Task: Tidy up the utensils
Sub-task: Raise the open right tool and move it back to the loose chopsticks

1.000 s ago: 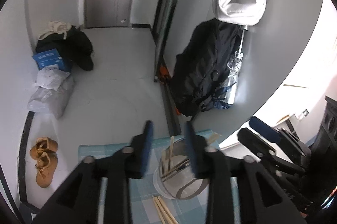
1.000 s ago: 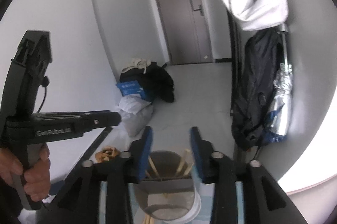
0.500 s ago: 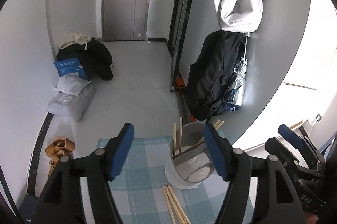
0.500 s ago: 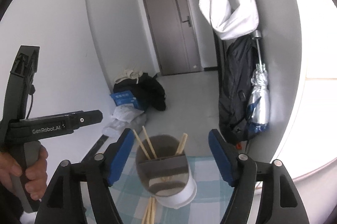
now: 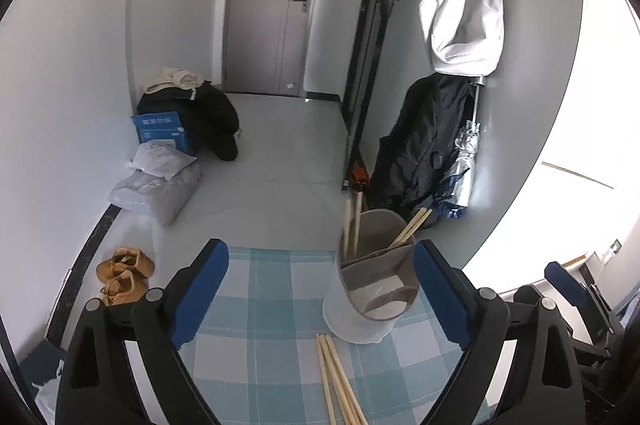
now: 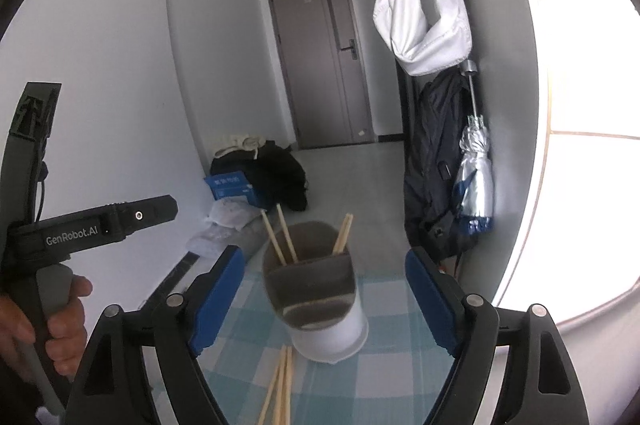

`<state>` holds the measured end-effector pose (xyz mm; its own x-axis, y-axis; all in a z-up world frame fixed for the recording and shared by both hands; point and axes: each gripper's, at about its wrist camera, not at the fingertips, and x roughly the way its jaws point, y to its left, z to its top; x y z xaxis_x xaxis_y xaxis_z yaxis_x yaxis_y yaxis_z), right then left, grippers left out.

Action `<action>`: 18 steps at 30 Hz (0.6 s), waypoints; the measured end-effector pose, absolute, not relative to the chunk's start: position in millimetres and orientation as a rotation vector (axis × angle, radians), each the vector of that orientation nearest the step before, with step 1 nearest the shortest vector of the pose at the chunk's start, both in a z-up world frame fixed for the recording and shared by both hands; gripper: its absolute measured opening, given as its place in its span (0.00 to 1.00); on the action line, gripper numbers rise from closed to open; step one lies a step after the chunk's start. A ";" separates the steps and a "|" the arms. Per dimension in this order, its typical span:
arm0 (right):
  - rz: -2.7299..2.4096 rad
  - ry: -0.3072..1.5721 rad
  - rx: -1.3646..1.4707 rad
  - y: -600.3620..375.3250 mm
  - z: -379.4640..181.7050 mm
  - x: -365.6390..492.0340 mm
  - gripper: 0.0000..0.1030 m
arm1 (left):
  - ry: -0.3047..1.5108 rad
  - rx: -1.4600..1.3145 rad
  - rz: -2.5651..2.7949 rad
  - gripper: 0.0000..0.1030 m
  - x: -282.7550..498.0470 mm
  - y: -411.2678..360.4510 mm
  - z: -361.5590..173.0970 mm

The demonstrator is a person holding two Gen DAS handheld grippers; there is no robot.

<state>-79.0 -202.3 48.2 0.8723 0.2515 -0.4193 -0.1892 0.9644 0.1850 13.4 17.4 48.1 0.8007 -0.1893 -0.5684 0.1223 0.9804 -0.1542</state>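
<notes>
A grey-brown utensil holder (image 5: 372,285) on a white base stands on a blue checked cloth (image 5: 272,309), with several wooden chopsticks (image 5: 352,225) upright in it. More loose chopsticks (image 5: 336,381) lie on the cloth in front of it. My left gripper (image 5: 320,249) is short of the holder and a little to its left. Its jaws are opening, with nothing pressed between the blue pads. My right gripper (image 6: 324,255) faces the same holder (image 6: 312,281) from nearer. Its jaws are opening too, and the pads stand apart from the holder. Loose chopsticks (image 6: 280,385) lie below it.
A hand (image 6: 60,321) holds the left gripper's handle at the left of the right wrist view. Beyond the table edge are brown shoes (image 5: 124,273), bags (image 5: 160,181) and a blue box (image 5: 164,129) on the floor. A dark backpack (image 5: 424,145) and a white bag (image 5: 464,17) hang at the right wall.
Both grippers' jaws have spread wide from a narrow gap. Both have drawn back from the holder, so more of the cloth and the loose chopsticks shows.
</notes>
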 end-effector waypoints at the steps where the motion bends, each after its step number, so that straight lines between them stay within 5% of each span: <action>1: 0.228 0.461 0.141 -201.9 44.6 -81.0 0.81 | 0.612 -0.110 -0.158 0.89 10.9 18.2 45.1; 18: 0.238 0.629 0.081 -181.4 -29.7 -87.5 0.81 | 0.676 -0.197 -0.102 0.92 -0.5 34.2 -29.0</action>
